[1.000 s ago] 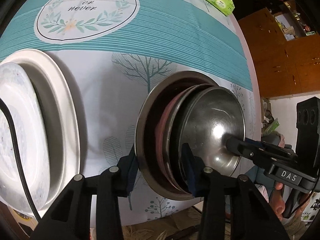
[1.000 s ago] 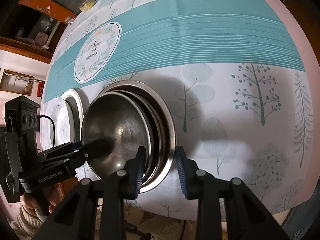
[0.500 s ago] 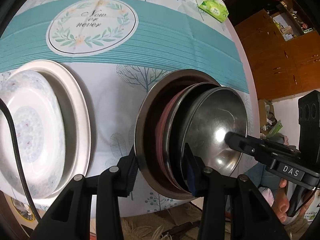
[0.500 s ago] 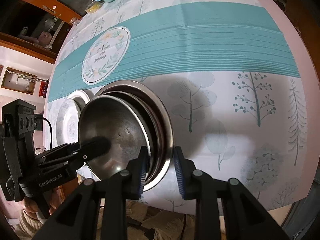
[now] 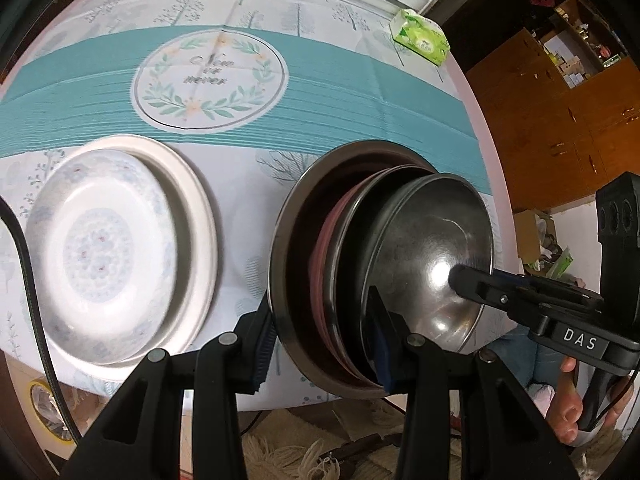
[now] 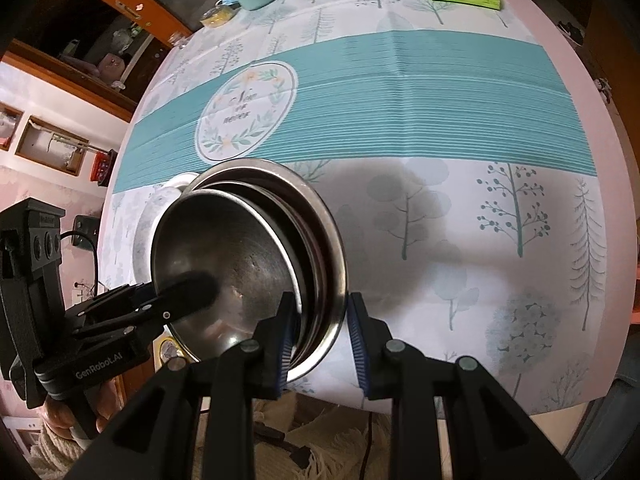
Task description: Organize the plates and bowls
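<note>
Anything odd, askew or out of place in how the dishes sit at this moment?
Yes. The nested stack of steel bowls is tipped up almost on edge above the tree-print tablecloth, clamped by left tool and right tool. The white patterned plates lie flat.

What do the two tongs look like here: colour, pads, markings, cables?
Both tongs are matte black plastic with angular, cut-out fingers, silver pivot screws and blue ribbed pads. The left tongs trail a black cable on the left edge; seen from the right wrist, their body reads "GenRobot.AI". The right tongs, seen from the left wrist, carry a white "DAS" label. A cream knit sleeve shows below the left hand.
</note>
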Demonstrator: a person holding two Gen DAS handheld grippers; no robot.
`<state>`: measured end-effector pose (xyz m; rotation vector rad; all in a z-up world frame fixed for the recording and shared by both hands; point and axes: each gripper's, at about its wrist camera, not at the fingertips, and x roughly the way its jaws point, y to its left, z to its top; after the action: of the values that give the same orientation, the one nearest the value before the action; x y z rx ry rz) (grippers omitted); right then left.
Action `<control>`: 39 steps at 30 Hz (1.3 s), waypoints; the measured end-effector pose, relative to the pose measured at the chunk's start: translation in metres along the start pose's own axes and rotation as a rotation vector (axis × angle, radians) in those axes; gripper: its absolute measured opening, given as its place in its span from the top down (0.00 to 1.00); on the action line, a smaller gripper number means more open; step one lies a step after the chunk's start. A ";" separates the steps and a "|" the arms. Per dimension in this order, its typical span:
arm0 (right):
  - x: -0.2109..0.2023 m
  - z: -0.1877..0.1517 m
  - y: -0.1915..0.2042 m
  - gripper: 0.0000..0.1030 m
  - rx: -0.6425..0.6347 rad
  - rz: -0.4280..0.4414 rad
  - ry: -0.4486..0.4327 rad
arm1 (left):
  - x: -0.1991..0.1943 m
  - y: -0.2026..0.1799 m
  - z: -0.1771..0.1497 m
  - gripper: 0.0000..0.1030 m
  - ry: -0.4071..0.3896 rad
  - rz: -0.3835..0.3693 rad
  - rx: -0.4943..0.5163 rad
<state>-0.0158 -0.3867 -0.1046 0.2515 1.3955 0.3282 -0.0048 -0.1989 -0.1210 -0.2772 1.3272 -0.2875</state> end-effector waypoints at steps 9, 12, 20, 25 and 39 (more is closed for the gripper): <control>0.018 0.008 0.051 0.75 -0.056 0.014 0.033 | -0.035 0.046 0.000 0.62 -0.044 0.038 -0.040; 0.026 0.012 0.075 0.75 -0.068 0.015 0.036 | -0.045 0.069 0.003 0.62 -0.033 0.041 -0.051; 0.046 0.016 0.134 0.75 -0.062 0.009 0.036 | -0.062 0.130 0.013 0.62 -0.008 0.042 -0.054; 0.060 0.018 0.158 0.75 -0.046 -0.007 0.038 | -0.060 0.155 0.018 0.62 0.017 0.046 -0.034; 0.110 0.025 0.183 0.75 0.023 -0.044 0.082 | -0.028 0.204 0.030 0.61 0.111 0.046 -0.036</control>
<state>0.0099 -0.1757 -0.1350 0.2281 1.4844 0.2885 0.0276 0.0021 -0.1622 -0.2637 1.4476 -0.2436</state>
